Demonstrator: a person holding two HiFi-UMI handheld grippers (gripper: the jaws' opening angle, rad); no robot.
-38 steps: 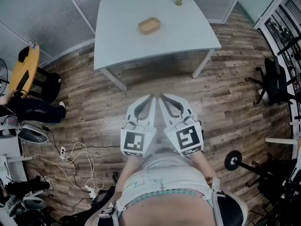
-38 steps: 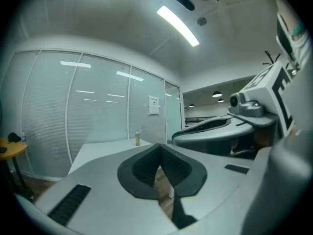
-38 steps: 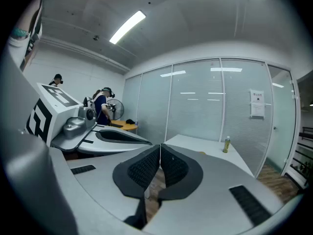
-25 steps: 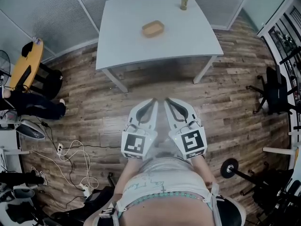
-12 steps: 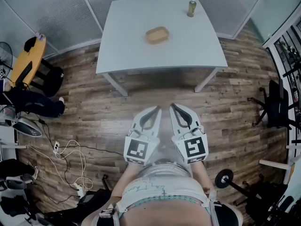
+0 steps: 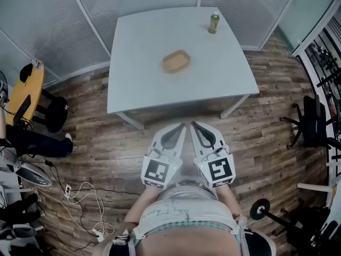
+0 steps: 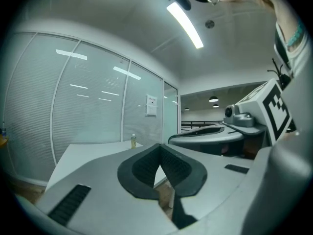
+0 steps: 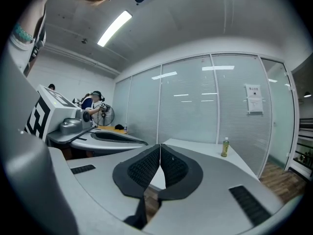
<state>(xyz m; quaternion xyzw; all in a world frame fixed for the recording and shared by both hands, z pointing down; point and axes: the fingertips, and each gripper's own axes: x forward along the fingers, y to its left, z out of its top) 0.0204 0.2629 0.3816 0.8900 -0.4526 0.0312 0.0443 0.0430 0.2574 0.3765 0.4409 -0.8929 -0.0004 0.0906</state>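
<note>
left gripper (image 6: 180,126) fingers clenched, empty | right gripper (image 6: 193,125) likewise | both over floor (image 6: 101,143), short of tabletop (image 6: 138,68) with bowl (image 6: 176,61), bottle (image 6: 213,23)

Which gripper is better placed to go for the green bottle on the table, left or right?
Probably the right gripper: the green bottle stands far right on the table, on that gripper's side. The left gripper would have to cross over. Both are shut, short of the table.
</note>
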